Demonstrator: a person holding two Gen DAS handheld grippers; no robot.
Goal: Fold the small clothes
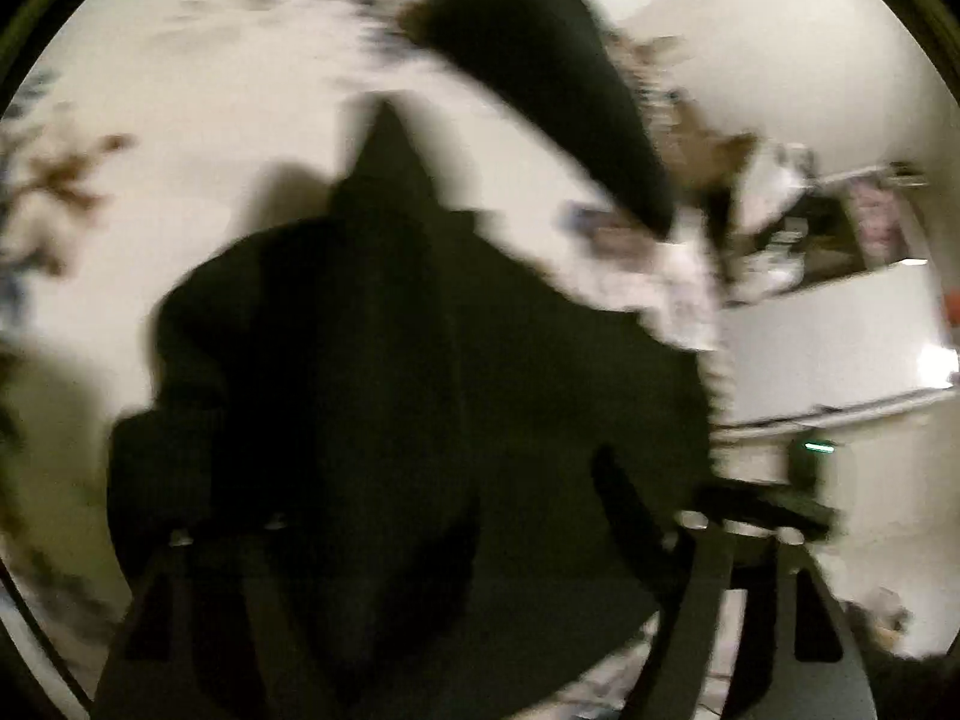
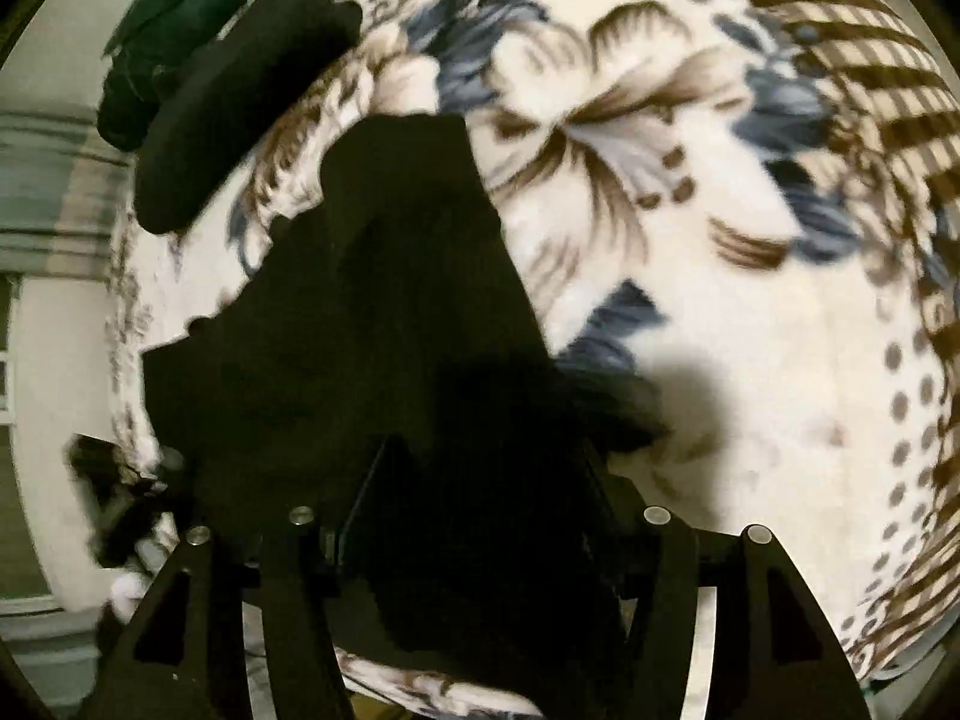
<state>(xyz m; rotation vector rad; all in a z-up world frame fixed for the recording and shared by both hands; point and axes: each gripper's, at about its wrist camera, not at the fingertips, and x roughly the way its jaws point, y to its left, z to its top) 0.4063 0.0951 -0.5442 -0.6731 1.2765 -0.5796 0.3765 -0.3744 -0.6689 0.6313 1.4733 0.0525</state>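
Note:
A small black garment (image 1: 390,396) hangs bunched in front of my left gripper (image 1: 456,516), lifted above the floral bedspread (image 1: 198,90). The same black garment (image 2: 408,312) fills the middle of the right wrist view, and my right gripper (image 2: 480,480) is buried in its near edge. The cloth hides both pairs of fingertips, so I cannot see how the jaws stand. Both views are motion-blurred. Another black folded piece (image 1: 540,72) lies further off on the bed; it also shows in the right wrist view (image 2: 240,102).
A dark green garment (image 2: 174,30) lies beside the black folded piece at the bed's far edge. White walls, shelves and clutter (image 1: 810,228) stand beyond the bed on the right. A checked brown pattern (image 2: 840,30) covers the bedspread's far right.

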